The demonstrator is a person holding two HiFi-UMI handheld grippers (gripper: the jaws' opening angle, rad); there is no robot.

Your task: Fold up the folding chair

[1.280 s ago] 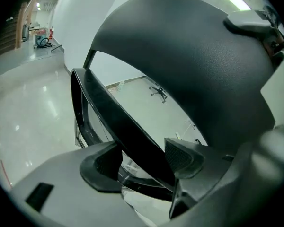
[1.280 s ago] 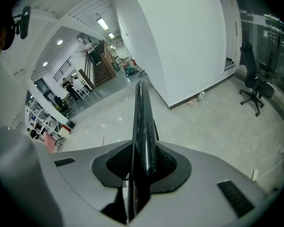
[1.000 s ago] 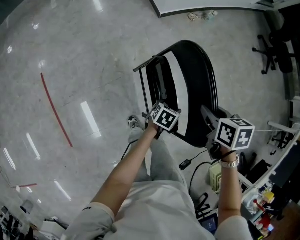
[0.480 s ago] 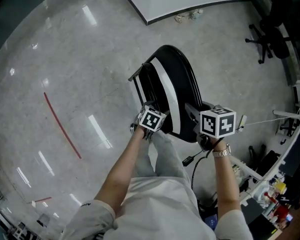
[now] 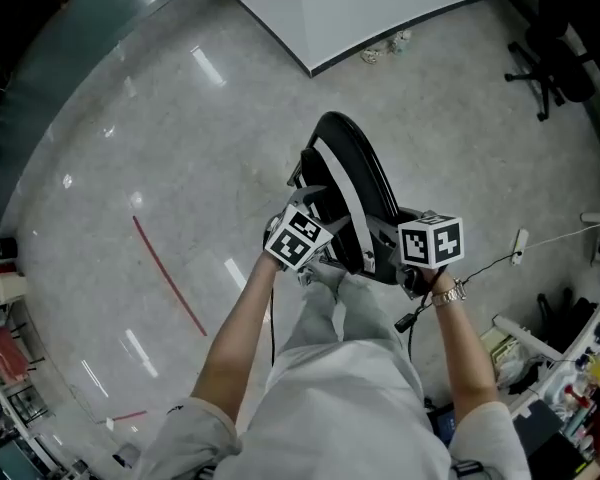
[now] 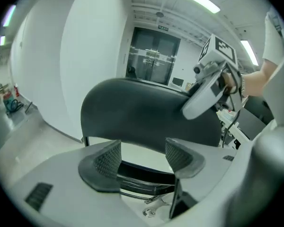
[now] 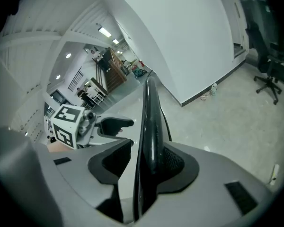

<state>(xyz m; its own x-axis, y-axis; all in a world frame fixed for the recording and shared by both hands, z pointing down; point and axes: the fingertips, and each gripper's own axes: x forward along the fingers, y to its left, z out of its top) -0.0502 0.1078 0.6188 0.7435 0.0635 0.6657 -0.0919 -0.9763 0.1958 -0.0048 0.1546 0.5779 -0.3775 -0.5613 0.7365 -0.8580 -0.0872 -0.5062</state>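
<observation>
As right tongs (image 7: pixel 146 161) open, chair (image 7: pixel 149 109) (black) sits between

Black folding chair (image 5: pixel 373 180), grey speckled floor (image 5: pixel 160 138)

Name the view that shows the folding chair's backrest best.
The left gripper view: the backrest faces it broadside. The head view foreshortens it from above. The right gripper view sees only its edge, inside the opening right claw.
</observation>
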